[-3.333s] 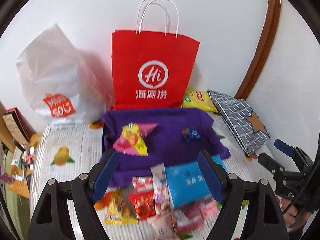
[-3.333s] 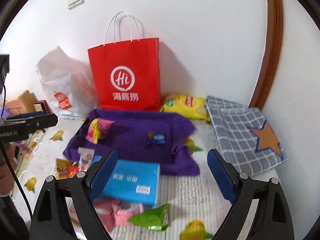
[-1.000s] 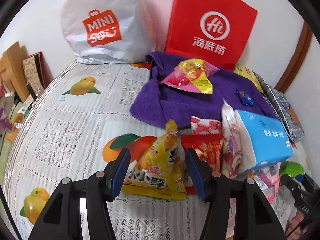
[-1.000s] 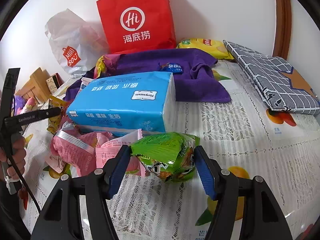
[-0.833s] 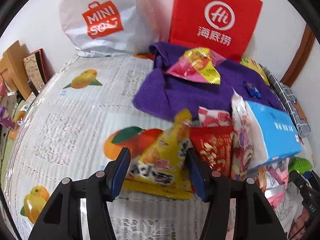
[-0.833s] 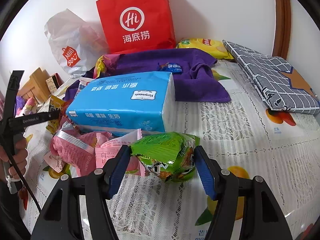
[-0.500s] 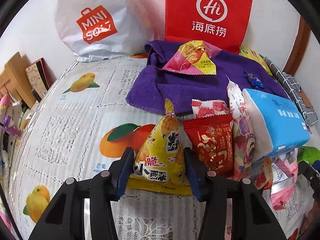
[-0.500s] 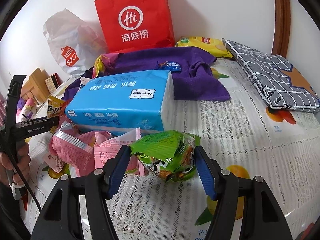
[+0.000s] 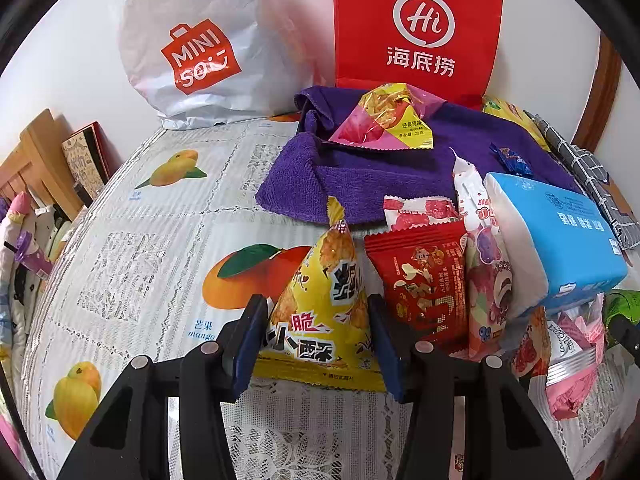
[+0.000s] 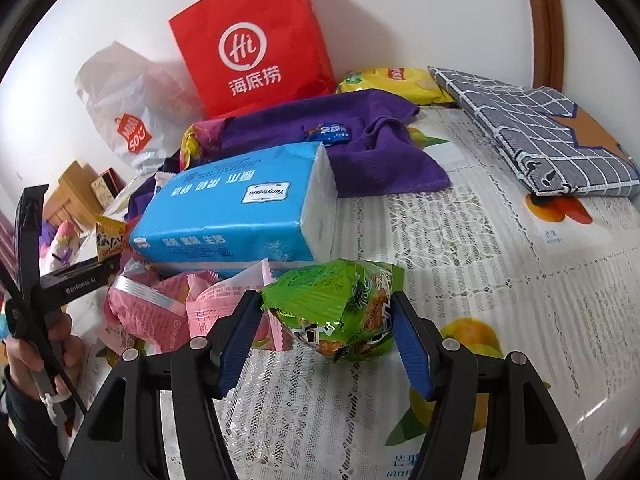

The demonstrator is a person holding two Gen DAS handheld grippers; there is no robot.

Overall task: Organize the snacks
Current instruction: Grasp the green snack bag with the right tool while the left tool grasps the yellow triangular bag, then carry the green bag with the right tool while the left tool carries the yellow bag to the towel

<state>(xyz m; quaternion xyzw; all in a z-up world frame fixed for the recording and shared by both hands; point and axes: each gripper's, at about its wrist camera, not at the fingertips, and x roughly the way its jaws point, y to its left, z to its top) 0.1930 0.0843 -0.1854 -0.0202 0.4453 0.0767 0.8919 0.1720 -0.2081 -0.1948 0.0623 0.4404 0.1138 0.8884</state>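
My left gripper (image 9: 318,340) is shut on a yellow pyramid snack bag (image 9: 320,304), held upright just above the fruit-print tablecloth (image 9: 152,248). A red snack packet (image 9: 420,280) and a pink-and-white packet (image 9: 484,272) lie right of it, against a blue tissue pack (image 9: 560,236). My right gripper (image 10: 326,340) is shut on a green snack bag (image 10: 340,304), in front of the tissue pack (image 10: 236,212). Pink packets (image 10: 160,312) lie to its left. The left gripper (image 10: 80,276) and the hand holding it also show at the left of the right wrist view.
A purple towel (image 9: 380,176) carries a pink-yellow snack (image 9: 388,124) and a small blue candy (image 9: 514,160). Behind it stand a red paper bag (image 9: 416,32) and a white plastic bag (image 9: 200,48). A yellow chip bag (image 10: 396,80) and a checked grey cloth (image 10: 536,124) lie at right.
Both grippers came down from above the pile and closed, the left on the yellow bag and the right on the green bag. The yellow bag has tipped upright, and the green bag has lifted slightly.
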